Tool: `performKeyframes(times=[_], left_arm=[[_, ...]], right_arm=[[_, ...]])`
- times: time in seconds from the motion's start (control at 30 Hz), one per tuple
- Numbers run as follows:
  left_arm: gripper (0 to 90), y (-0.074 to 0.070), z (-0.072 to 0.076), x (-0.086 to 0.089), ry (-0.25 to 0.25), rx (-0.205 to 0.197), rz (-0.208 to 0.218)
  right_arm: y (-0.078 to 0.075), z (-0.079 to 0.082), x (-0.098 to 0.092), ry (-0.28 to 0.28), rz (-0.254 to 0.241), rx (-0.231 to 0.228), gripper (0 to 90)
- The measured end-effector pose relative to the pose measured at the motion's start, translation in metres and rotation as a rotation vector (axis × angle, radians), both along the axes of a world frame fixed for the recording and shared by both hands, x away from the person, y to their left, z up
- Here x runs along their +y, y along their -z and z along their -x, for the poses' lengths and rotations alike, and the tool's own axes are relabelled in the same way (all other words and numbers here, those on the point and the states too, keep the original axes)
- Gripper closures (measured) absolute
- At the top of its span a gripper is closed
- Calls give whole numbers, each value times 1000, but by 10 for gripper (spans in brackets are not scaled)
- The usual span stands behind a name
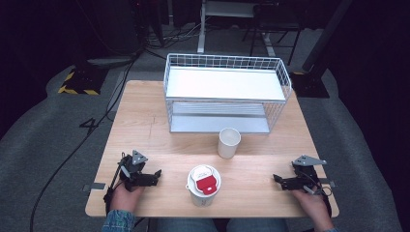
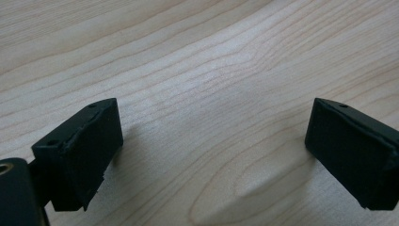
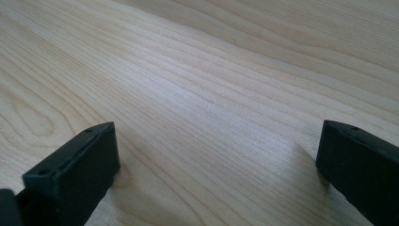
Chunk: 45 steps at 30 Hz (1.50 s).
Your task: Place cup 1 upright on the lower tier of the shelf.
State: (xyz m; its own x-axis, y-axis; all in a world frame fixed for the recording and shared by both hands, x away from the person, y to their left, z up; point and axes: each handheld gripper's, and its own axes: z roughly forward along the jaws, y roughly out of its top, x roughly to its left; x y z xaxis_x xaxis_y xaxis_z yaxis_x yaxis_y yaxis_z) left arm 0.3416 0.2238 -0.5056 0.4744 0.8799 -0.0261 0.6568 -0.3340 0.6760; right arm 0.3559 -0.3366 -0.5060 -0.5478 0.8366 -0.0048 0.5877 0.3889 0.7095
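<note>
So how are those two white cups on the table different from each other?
The near cup wears a white lid with a red tab, while the far cup is open-topped. The near cup stands at the front edge of the table, between the two grippers; the far cup stands closer to the wire rack. Both are white and upright.

Looks like a lab/test setup tbh: dark room, loose black floor cables (image 1: 72, 150), black-yellow hazard-striped base (image 1: 77, 82), grey carpet beyond the left gripper (image 1: 157, 174).
</note>
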Motion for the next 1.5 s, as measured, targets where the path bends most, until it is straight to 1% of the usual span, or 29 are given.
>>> performKeyframes(times=[0.13, 0.17, 0.33, 0.8, 0.93, 0.97, 1.07, 1.13, 1.2, 1.23, 1.27, 1.3, 1.33, 1.37, 1.43, 1.47, 1.5], left_arm=[[52, 0, -1, -1, -1, -2, 5], [51, 0, -2, 0, 9, 0, 2], [42, 0, -3, -1, 8, 4, 8], [40, 0, -3, -1, 7, 5, 6], [40, 0, -3, -1, 7, 5, 5], [40, 0, -3, -1, 6, 5, 6], [40, 0, -3, -1, 6, 5, 6], [40, 0, -3, -1, 6, 5, 7], [40, 0, -3, -1, 6, 5, 6], [40, 0, -3, -1, 7, 4, 4], [40, 0, -3, -1, 7, 4, 4], [40, 0, -3, -1, 7, 5, 6], [40, 0, -3, -1, 7, 5, 6], [40, 0, -3, -1, 6, 5, 7], [40, 0, -3, -1, 7, 5, 7], [40, 0, -3, -1, 7, 5, 7], [40, 0, -3, -1, 7, 5, 6]], right_arm=[[0, 0, 0, 4, 1, -1, 0], [0, 0, 0, 4, 1, 0, 0], [0, 0, 0, 4, 1, -1, 0], [0, 1, 1, 1, 3, -3, 4], [0, 3, 1, 17, 3, -3, 3], [0, 4, 2, 28, 3, -4, 4], [0, 4, 2, 28, 2, -2, 5], [0, 5, 2, 26, 2, -2, 5], [-1, 5, 2, 24, 2, 6, 8], [-2, 4, 2, 20, 10, 20, 23], [-2, 4, 2, 20, 10, 20, 23], [-5, 3, 2, 6, 0, 23, 70], [-5, 3, 2, 6, 0, 23, 70], [-8, 1, 2, -14, -20, 22, 94], [-13, 1, 5, -22, -36, 13, 94], [-13, 1, 5, -22, -36, 13, 94], [-17, 0, 6, -31, -33, 3, 97]])
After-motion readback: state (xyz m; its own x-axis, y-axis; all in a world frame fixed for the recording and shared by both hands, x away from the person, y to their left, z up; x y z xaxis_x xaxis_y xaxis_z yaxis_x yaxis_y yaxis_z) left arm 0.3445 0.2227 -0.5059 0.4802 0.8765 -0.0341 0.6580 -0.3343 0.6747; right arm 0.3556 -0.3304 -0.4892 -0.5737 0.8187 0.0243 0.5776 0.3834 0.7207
